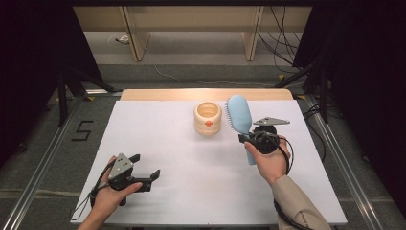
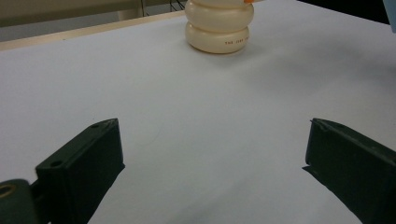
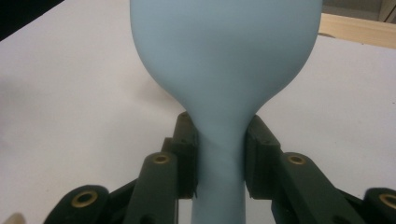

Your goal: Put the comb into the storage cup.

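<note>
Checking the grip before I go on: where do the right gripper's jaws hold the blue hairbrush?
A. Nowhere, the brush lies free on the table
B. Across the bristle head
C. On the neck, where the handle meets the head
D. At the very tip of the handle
C: in the right gripper view the right gripper has both jaws pressed on the narrow neck of the blue hairbrush, just below its wide head.

Tabletop [image 1: 191, 191]: white sheet surface with a light wood edge along the far side.
Cream ribbed cup [image 1: 208, 119]: upright, open-topped, orange mark on its front, far centre of tabletop.
Floor marking "5" [image 1: 82, 130]: black, left of tabletop.
Cables [image 1: 282, 48]: trailing on the floor beyond, far right.
</note>
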